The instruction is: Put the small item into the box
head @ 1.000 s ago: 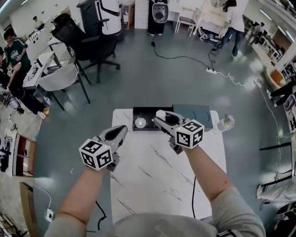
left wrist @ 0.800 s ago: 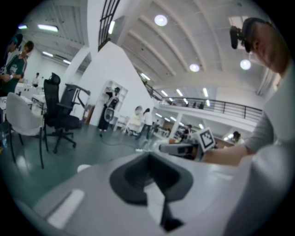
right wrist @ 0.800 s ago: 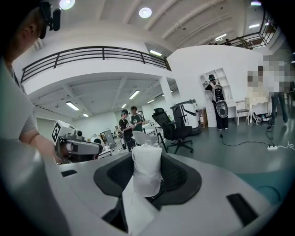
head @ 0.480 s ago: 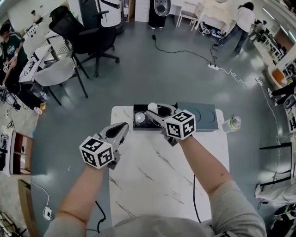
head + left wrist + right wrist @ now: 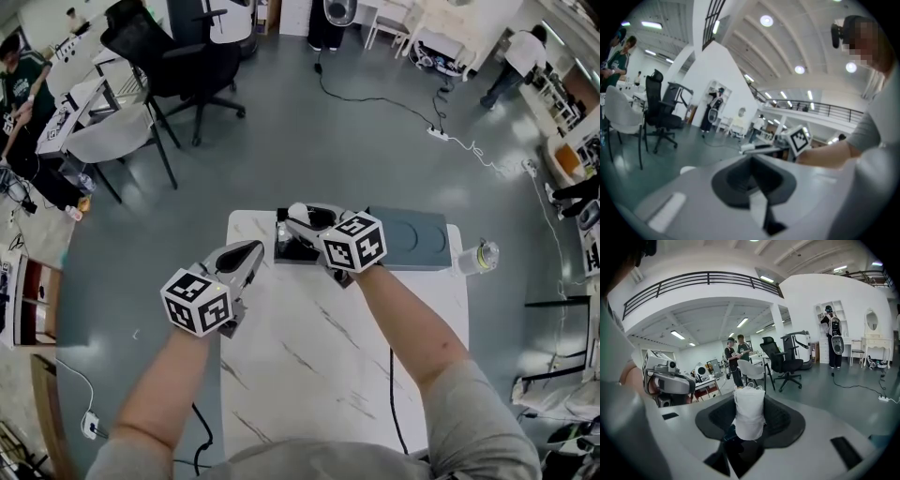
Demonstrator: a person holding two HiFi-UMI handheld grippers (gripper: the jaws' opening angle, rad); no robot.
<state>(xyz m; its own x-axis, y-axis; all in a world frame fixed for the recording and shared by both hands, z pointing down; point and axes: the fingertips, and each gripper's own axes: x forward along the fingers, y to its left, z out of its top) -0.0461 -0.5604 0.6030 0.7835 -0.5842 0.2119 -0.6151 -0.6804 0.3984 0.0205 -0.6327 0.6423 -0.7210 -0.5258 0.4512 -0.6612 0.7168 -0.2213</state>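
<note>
White mesh pouch (image 5: 749, 414), soft, pinched by right tongs (image 5: 298, 223) over black box (image 5: 305, 251); left tongs (image 5: 249, 250) pressed together above bare marble table (image 5: 309, 361).

Big open lab hall around my table (image 5: 309, 375). Office chairs (image 5: 173, 56), floor cables (image 5: 375, 98), a railed mezzanine (image 5: 693, 280) overhead. People (image 5: 736, 357) at desks (image 5: 70, 108).

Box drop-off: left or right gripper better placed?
Right. The right gripper is shut on the small white item and hangs at the box; the left gripper is shut, empty, short of the box.
</note>
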